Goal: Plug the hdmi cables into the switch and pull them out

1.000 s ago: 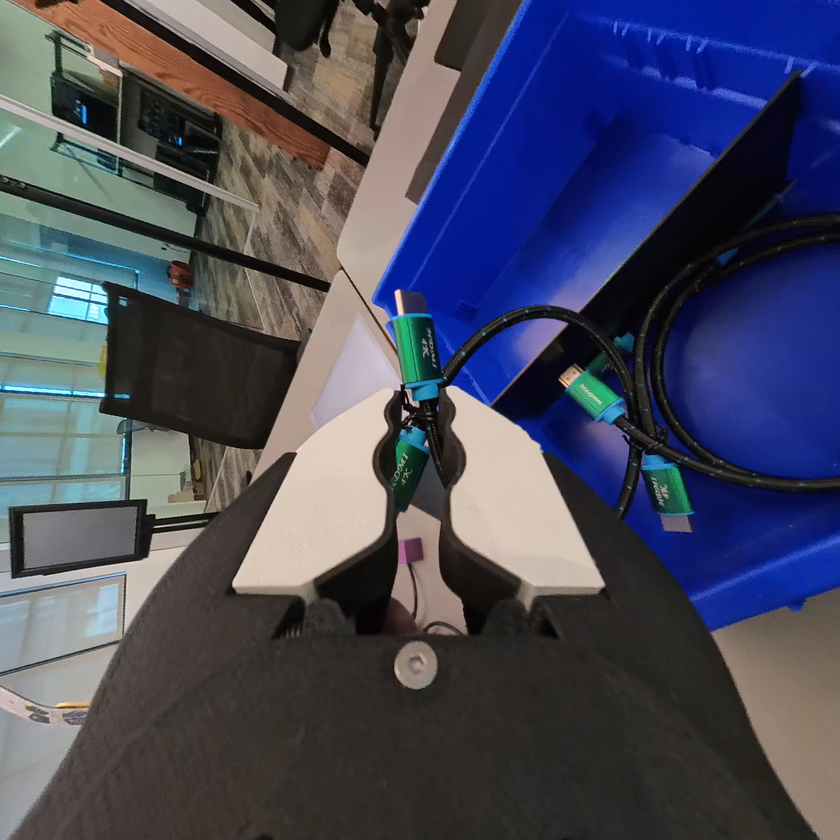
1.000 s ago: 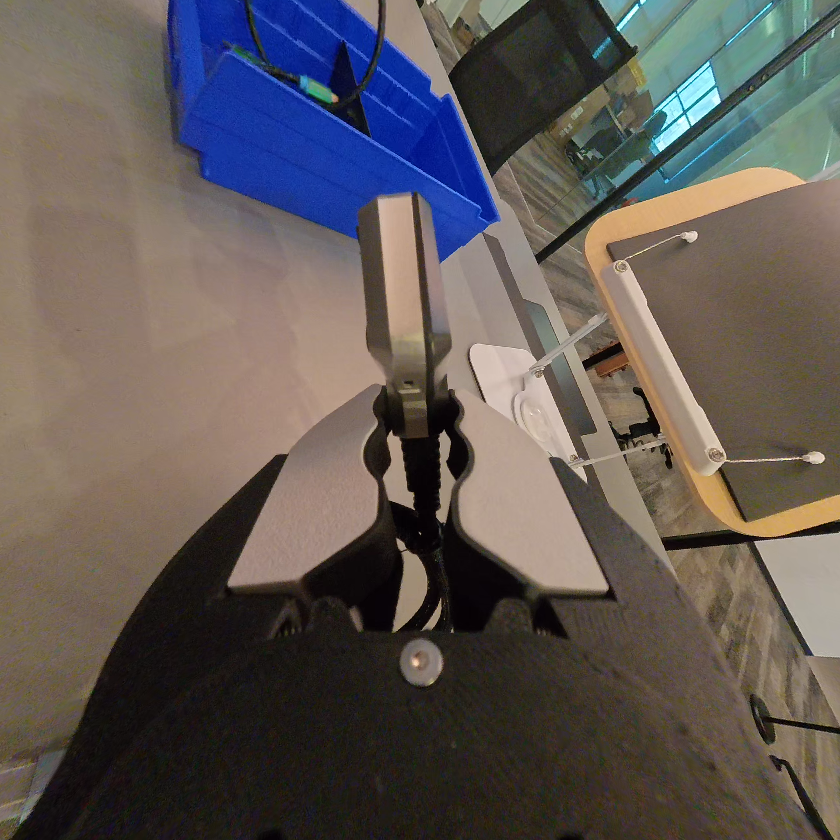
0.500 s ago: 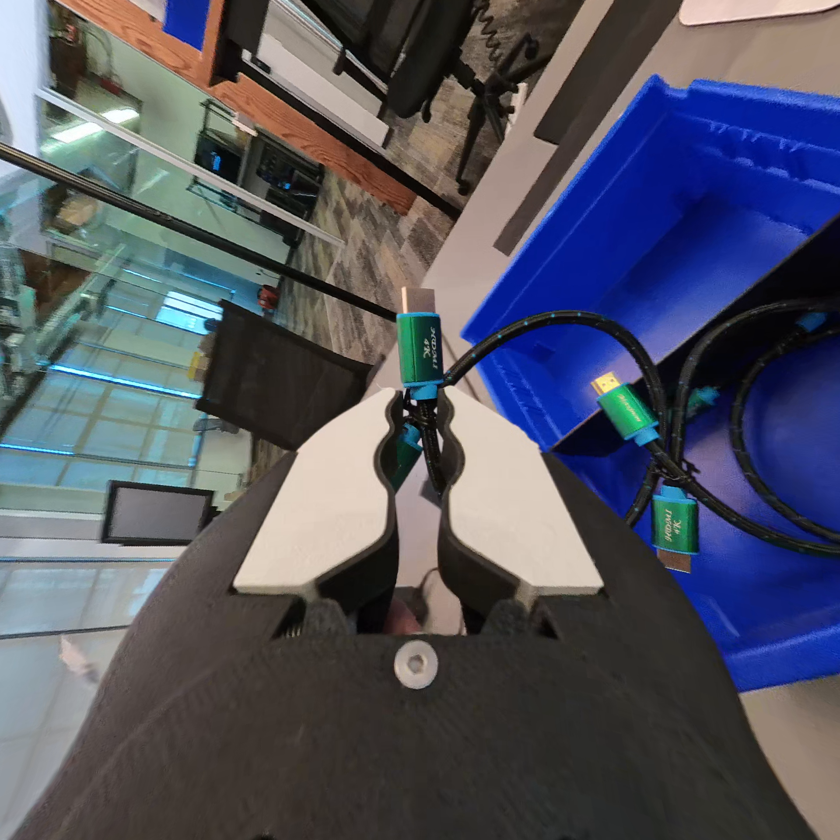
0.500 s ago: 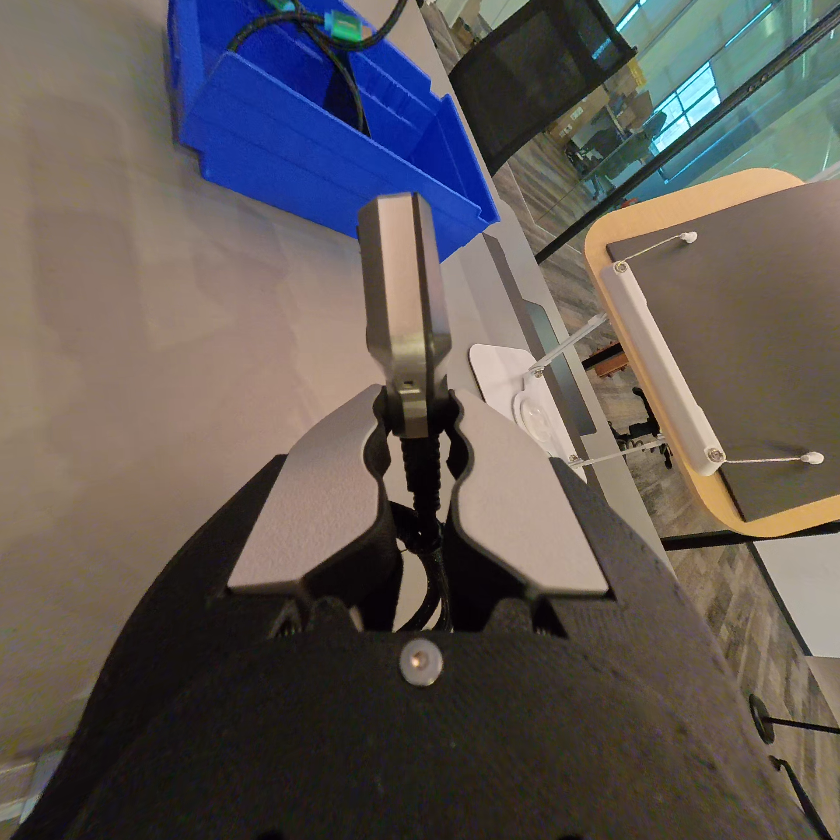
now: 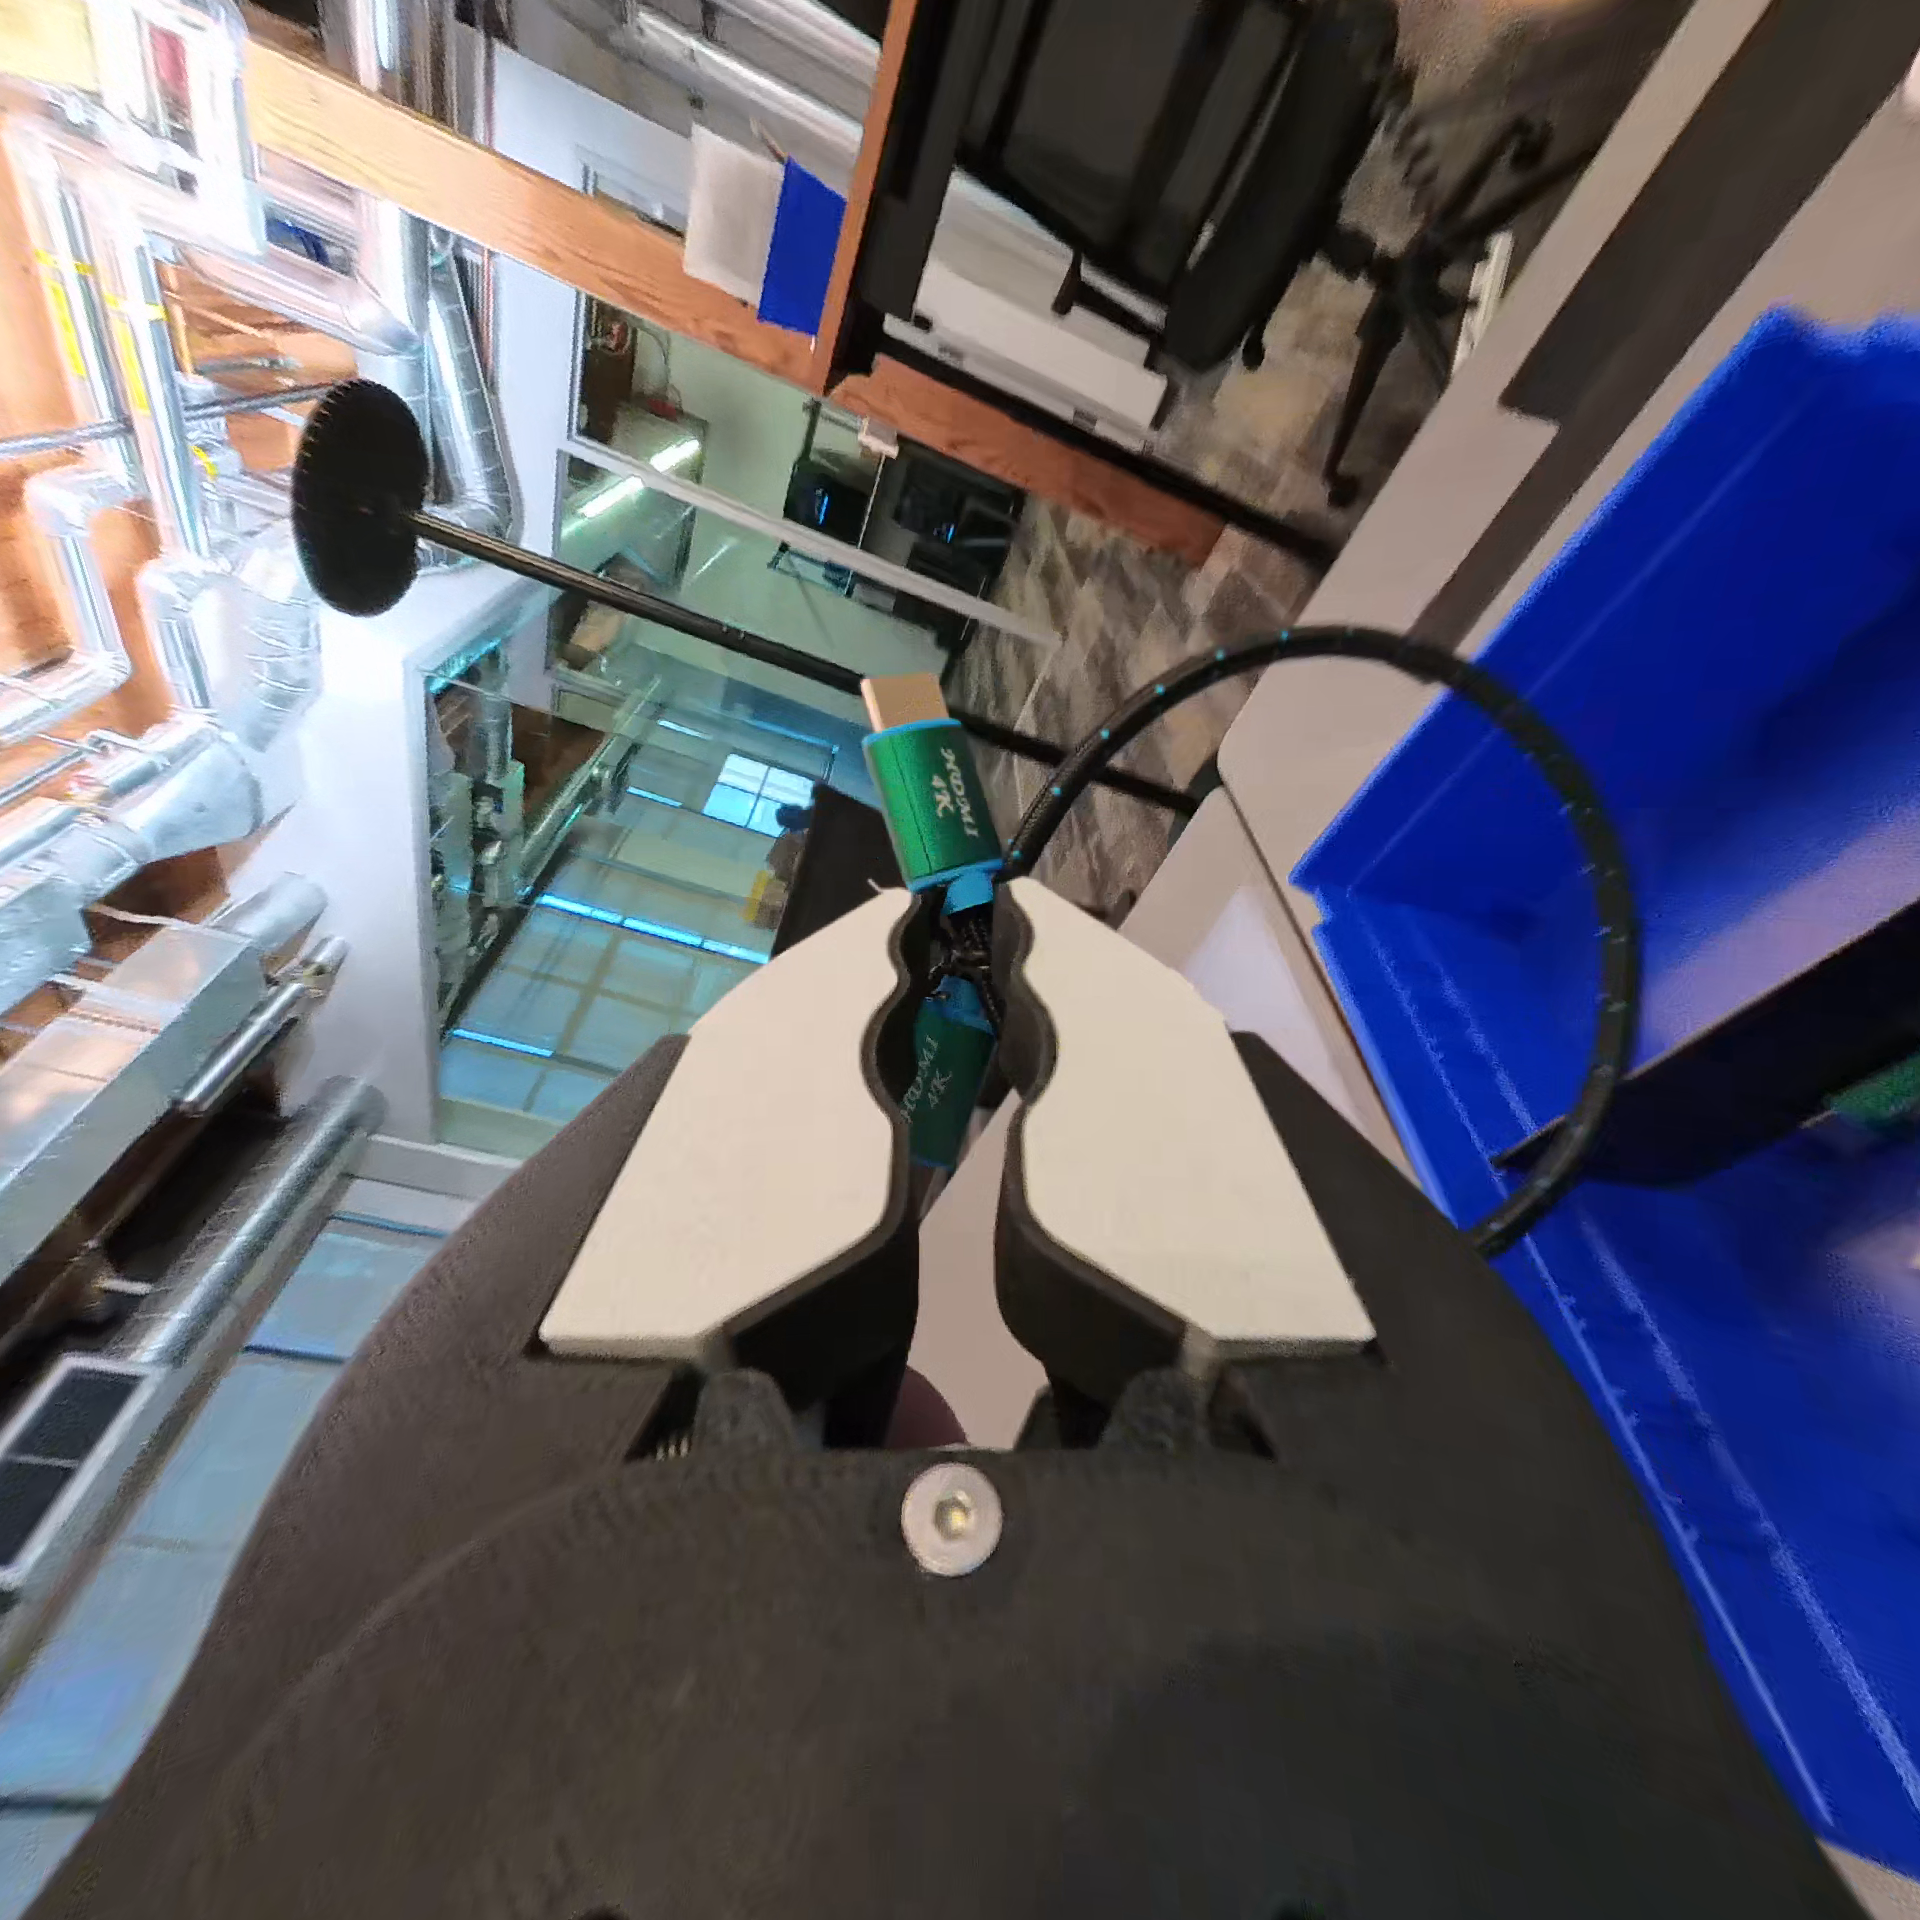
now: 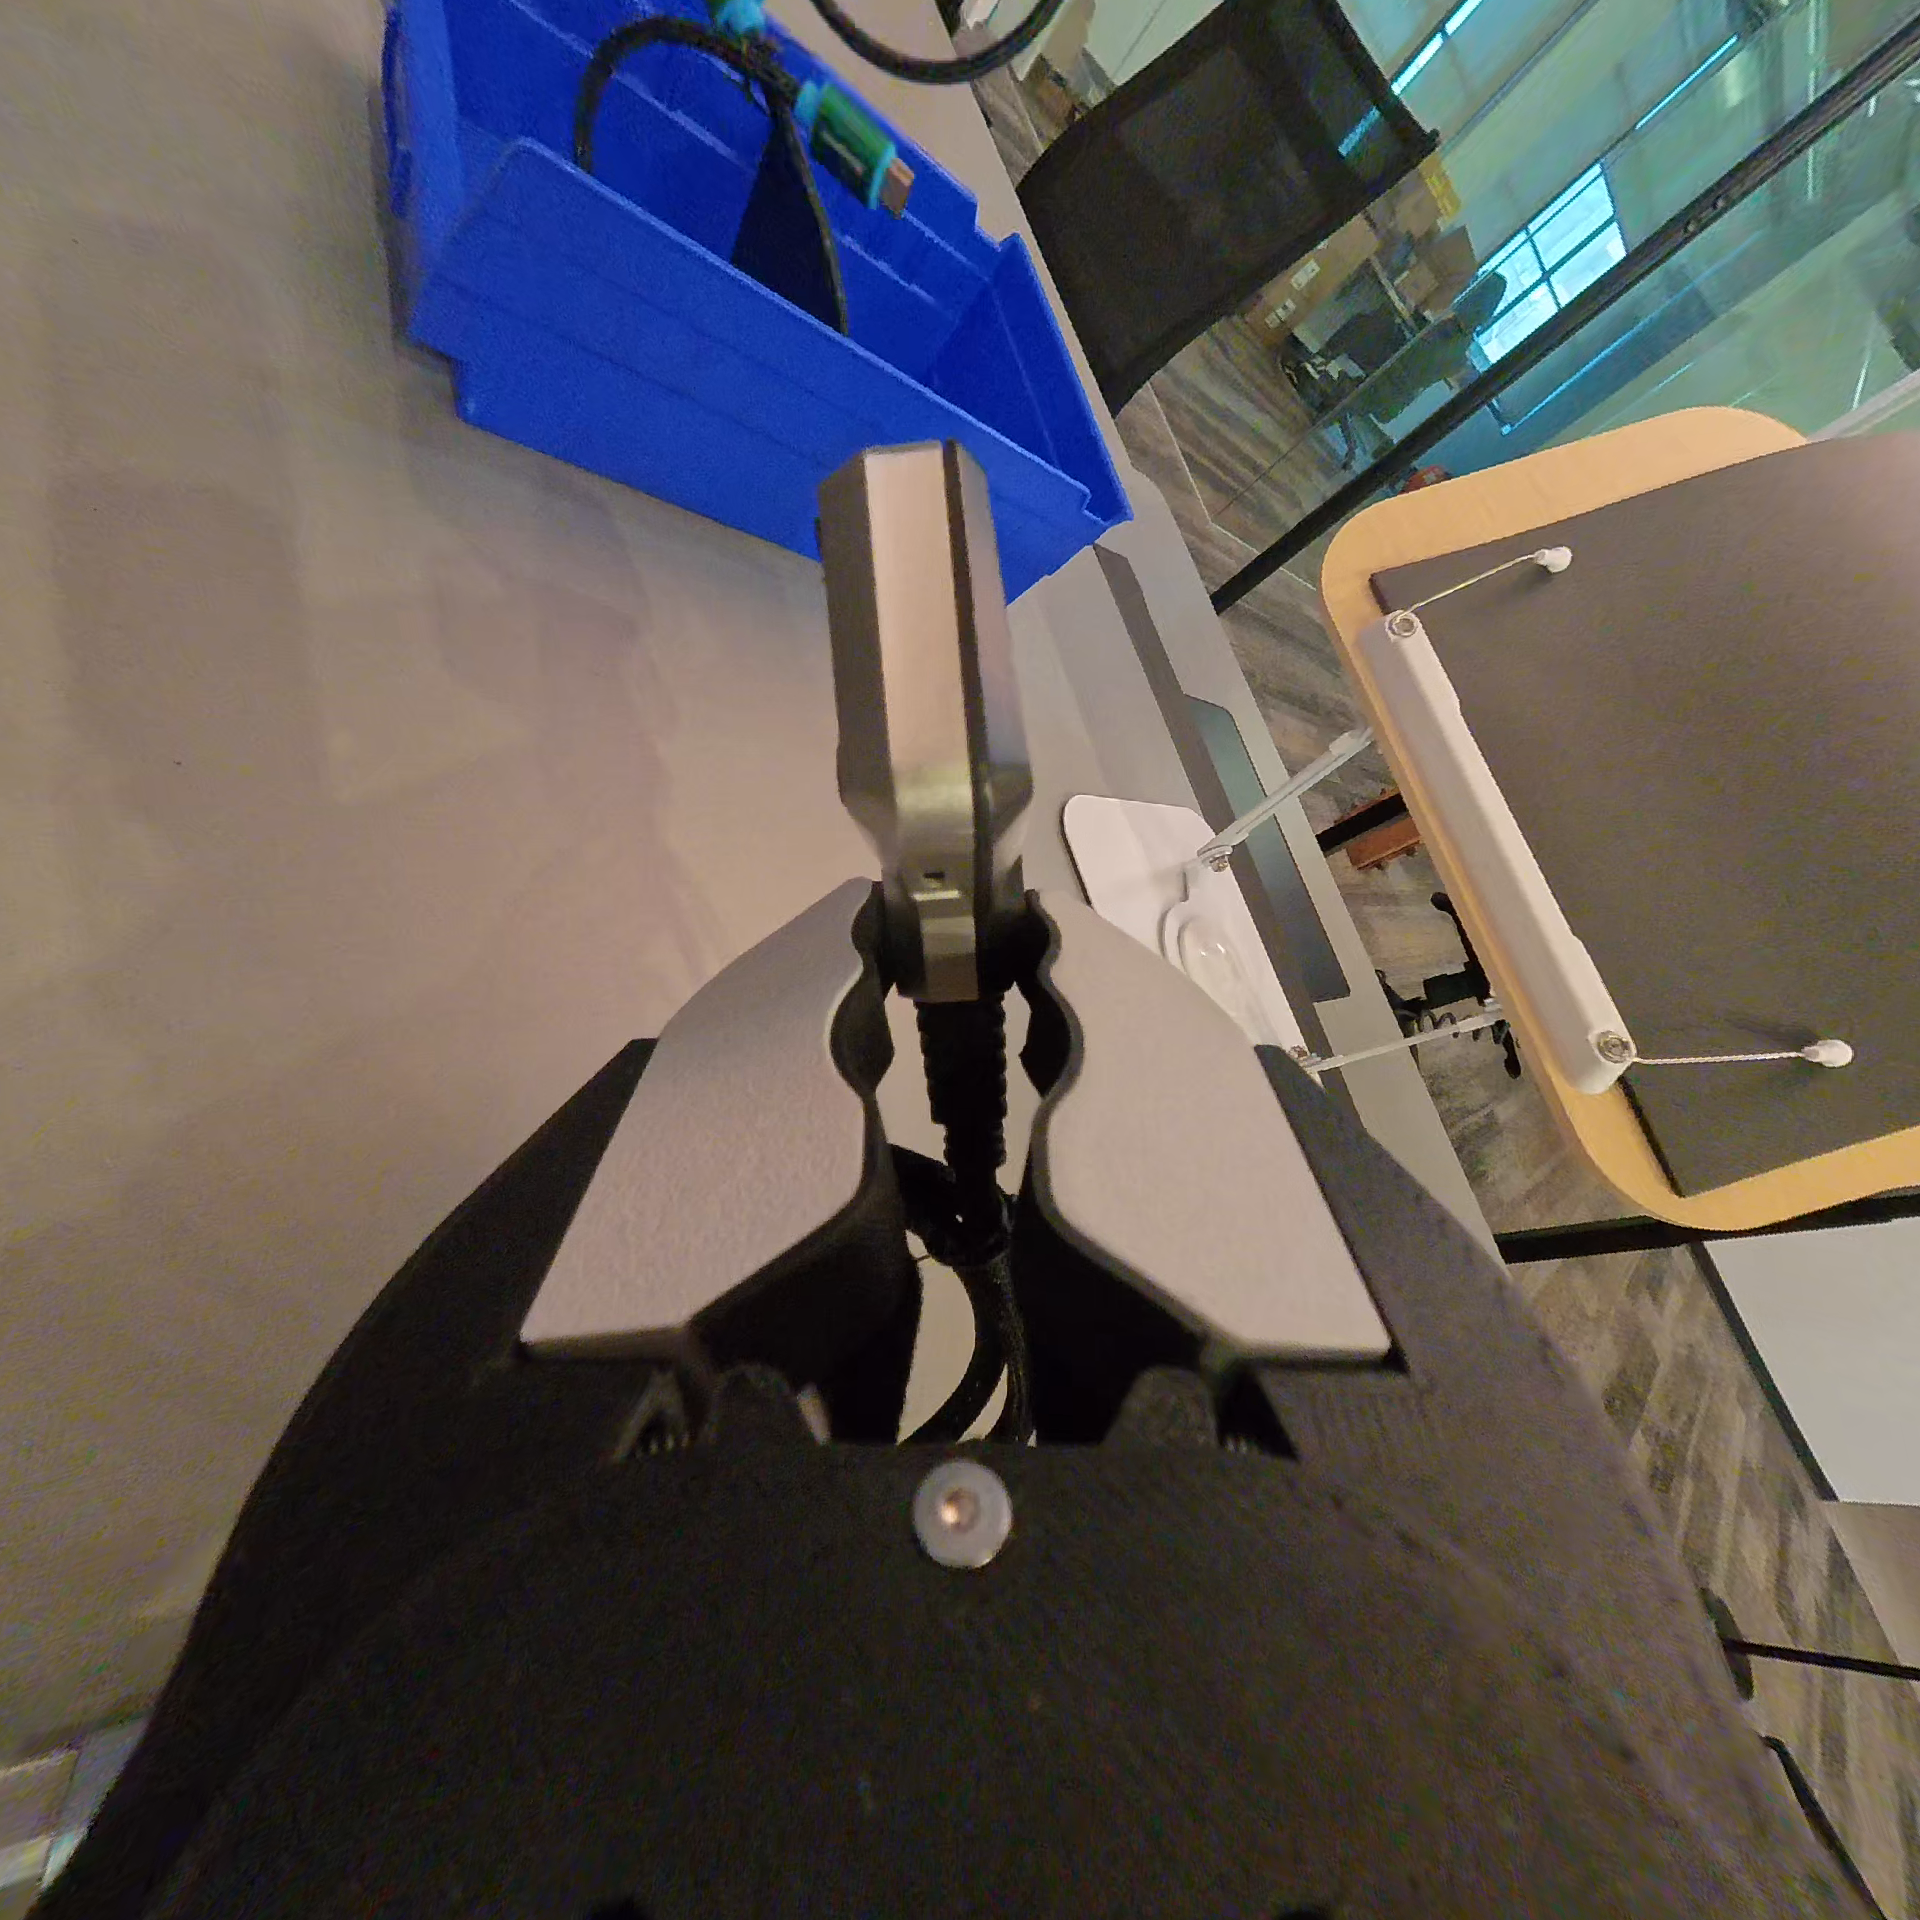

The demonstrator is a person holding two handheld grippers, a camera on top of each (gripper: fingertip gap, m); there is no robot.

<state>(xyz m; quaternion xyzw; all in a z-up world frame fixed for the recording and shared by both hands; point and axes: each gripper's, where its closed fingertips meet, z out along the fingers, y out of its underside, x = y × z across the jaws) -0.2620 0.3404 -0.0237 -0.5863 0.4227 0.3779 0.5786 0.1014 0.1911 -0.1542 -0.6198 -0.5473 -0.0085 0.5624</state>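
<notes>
**Gripping cable and switch, two tools work beside a blue bin**

Pinching a braided cable just behind its green plug (image 5: 932, 805), the left gripper (image 5: 961, 914) has its white fingers (image 5: 748, 1122) pressed nearly together, the gold tip pointing away over the room. A second green plug (image 5: 940, 1081) sits lower between those fingers. Only the left wrist view shows the black cable (image 5: 1538, 831) arching right into the blue bin (image 5: 1662, 727). Only the right wrist view shows the grey switch (image 6: 914, 686), clamped at its base by the right gripper (image 6: 951, 935), its own black lead trailing back between the fingers. Farther off on the table (image 6: 260, 727), the blue bin (image 6: 665, 343) holds another green connector (image 6: 857, 156).
</notes>
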